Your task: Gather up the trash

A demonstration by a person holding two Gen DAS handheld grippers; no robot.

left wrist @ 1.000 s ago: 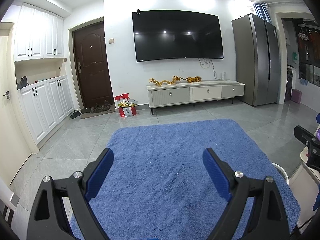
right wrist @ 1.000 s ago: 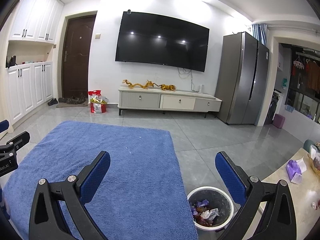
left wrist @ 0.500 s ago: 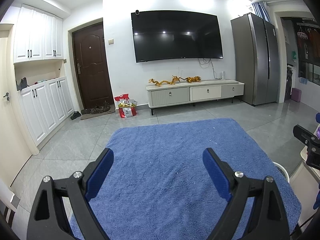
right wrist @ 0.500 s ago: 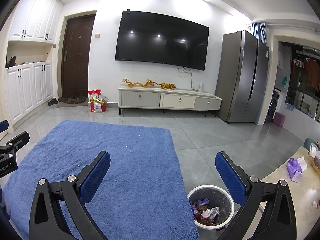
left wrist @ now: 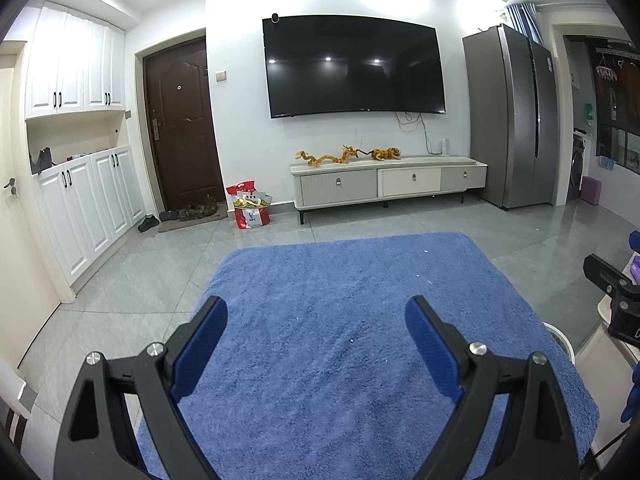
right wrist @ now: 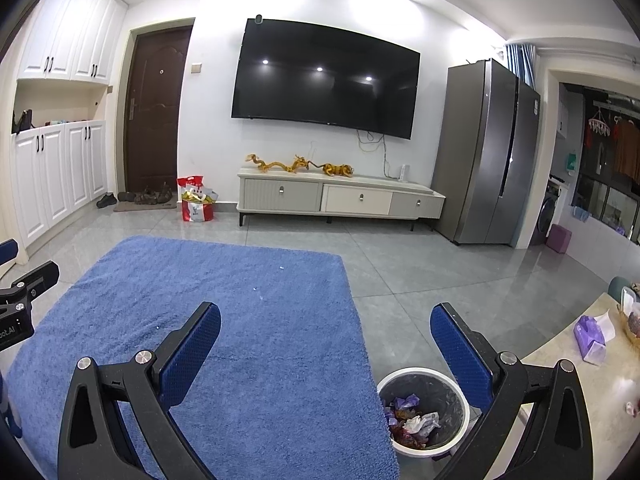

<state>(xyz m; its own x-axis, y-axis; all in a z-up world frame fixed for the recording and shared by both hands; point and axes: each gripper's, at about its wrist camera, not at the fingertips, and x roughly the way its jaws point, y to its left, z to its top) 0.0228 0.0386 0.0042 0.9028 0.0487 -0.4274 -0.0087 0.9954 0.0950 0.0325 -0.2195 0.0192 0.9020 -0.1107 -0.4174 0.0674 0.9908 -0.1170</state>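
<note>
A white-rimmed trash bin [right wrist: 424, 376] with a dark liner stands on the grey floor at the blue rug's right edge, holding crumpled wrappers [right wrist: 412, 420]. My right gripper [right wrist: 326, 348] is open and empty, held above the rug and bin. My left gripper [left wrist: 316, 340] is open and empty above the blue rug [left wrist: 352, 320]. The bin's rim shows at the right of the left wrist view [left wrist: 562, 340]. A purple tissue pack [right wrist: 590, 338] lies on the beige table [right wrist: 580, 384] at the right.
A TV cabinet [right wrist: 340, 198] stands under a wall TV [right wrist: 324, 80]. A red bag [right wrist: 196, 204] sits by the brown door [right wrist: 154, 112]. A grey fridge [right wrist: 488, 156] stands at the right, white cupboards [left wrist: 88, 204] at the left.
Both views have shifted very slightly; the grippers stay open and empty.
</note>
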